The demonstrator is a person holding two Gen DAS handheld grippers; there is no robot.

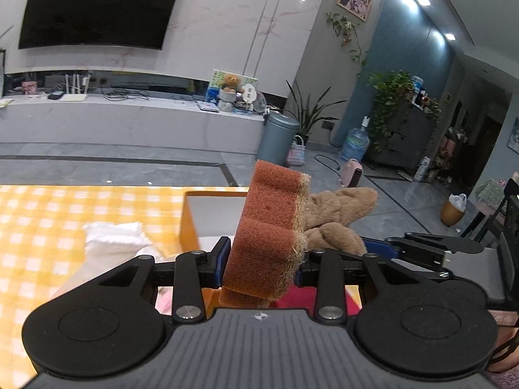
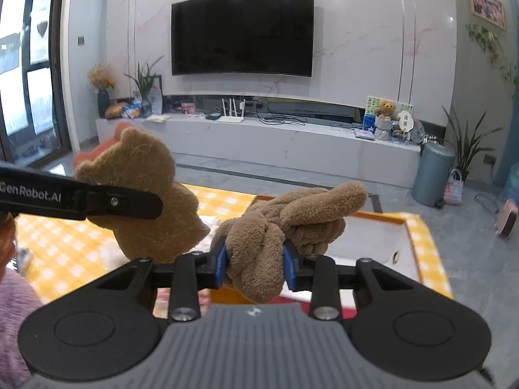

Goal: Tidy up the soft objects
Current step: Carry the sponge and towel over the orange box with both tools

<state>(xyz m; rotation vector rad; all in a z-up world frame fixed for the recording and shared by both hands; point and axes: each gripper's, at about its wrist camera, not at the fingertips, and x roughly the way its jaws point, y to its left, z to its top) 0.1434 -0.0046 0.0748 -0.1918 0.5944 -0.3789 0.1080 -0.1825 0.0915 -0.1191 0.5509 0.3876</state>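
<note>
My left gripper (image 1: 262,264) is shut on an orange-brown sponge (image 1: 269,227) that has a coarse tan scouring face and stands upright between the blue pads. In the right wrist view this sponge (image 2: 139,191) shows its tan face at the left, with the left gripper's finger (image 2: 123,206) across it. My right gripper (image 2: 256,267) is shut on a brown knotted plush toy (image 2: 285,223). The plush toy (image 1: 337,217) also shows just behind the sponge, with the right gripper's fingers (image 1: 399,248) beside it. Both are held above the table, close together.
An orange box (image 1: 189,223) with a white inside (image 2: 373,243) sits on the yellow checked tablecloth (image 1: 39,220) under the held things. A white cloth (image 1: 113,236) lies left of the box. Something pink and fuzzy (image 2: 13,308) is at the near left. Beyond the table edge is grey floor.
</note>
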